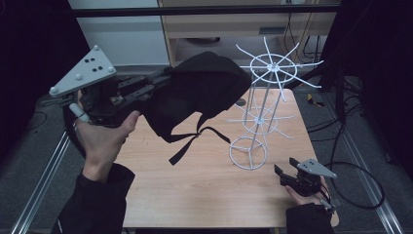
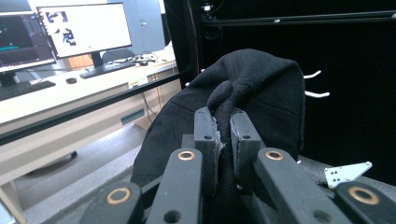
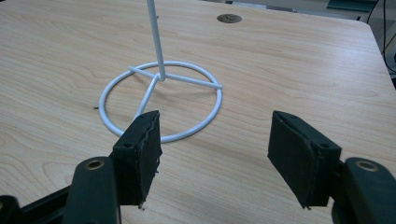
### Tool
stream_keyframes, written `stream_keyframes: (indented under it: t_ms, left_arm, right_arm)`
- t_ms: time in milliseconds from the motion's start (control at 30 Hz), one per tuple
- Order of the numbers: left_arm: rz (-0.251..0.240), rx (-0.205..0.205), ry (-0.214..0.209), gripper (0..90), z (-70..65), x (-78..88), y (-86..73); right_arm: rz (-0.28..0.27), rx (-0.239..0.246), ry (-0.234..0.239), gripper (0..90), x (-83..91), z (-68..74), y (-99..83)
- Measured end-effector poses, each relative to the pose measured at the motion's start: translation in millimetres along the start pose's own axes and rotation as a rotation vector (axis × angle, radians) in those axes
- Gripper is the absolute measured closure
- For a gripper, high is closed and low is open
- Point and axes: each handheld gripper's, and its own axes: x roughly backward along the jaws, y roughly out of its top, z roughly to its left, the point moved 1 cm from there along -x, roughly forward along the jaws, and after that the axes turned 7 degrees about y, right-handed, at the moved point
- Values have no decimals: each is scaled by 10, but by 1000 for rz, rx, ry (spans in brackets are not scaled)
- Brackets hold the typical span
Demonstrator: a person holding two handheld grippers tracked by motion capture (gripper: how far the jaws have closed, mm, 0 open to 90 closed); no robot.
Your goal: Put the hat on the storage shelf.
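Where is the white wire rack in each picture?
High view: white wire rack stands right of centre on the table, beside the black cap.
Left gripper view: two white prong tips past the cap.
Right gripper view: its ring base, centre.
Shared landmark: rack's white wire.

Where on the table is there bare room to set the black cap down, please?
The table is bare left of the white wire stand, under the black cap in the left gripper. It is crowded between the stand's base ring and the right gripper.
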Motion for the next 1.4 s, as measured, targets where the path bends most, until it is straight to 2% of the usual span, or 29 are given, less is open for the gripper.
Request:
stream_keyframes:
  t_ms: [100,267,300,500,600,667,700,733,767,867,1067,1300,1400]
  left_arm:
    - [22,-9,-5,835,-79,-105,-23]
    - [46,-1,-21,830,-103,-222,-139]
    - [55,10,-34,827,-92,-259,-220]
    - [78,34,-53,790,-78,-292,-406]
    - [96,27,-52,758,-102,-309,-539]
    - [121,22,-54,744,-139,-366,-699]
    - [121,22,-54,744,-139,-366,-699]
    - [134,24,-52,744,-153,-418,-790]
    - [134,24,-52,744,-153,-418,-790]
    - [157,35,-50,743,-163,-545,-949]
    - [177,37,-52,728,-209,-658,-1061]
    - [178,29,-61,642,-287,-714,-1160]
    - [172,36,-70,536,-303,-695,-1232]
  right_arm:
    - [4,-3,3,346,-4,4,-3]
    - [4,1,1,345,-1,-1,-3]
    - [6,-6,5,345,-2,3,-4]
    - [14,5,1,341,-13,-1,-10]
    - [14,5,-1,338,-14,-2,-11]
    - [18,5,-1,336,-19,-1,-14]
    - [18,5,-1,336,-19,-1,-14]
    - [18,2,2,335,-21,3,-14]
    - [18,2,2,335,-21,3,-14]
    - [22,-3,4,332,-20,3,-14]
    - [22,-1,4,327,-24,1,-17]
    - [18,-1,3,321,-23,-1,-18]
    - [21,-1,3,320,-23,-2,-23]
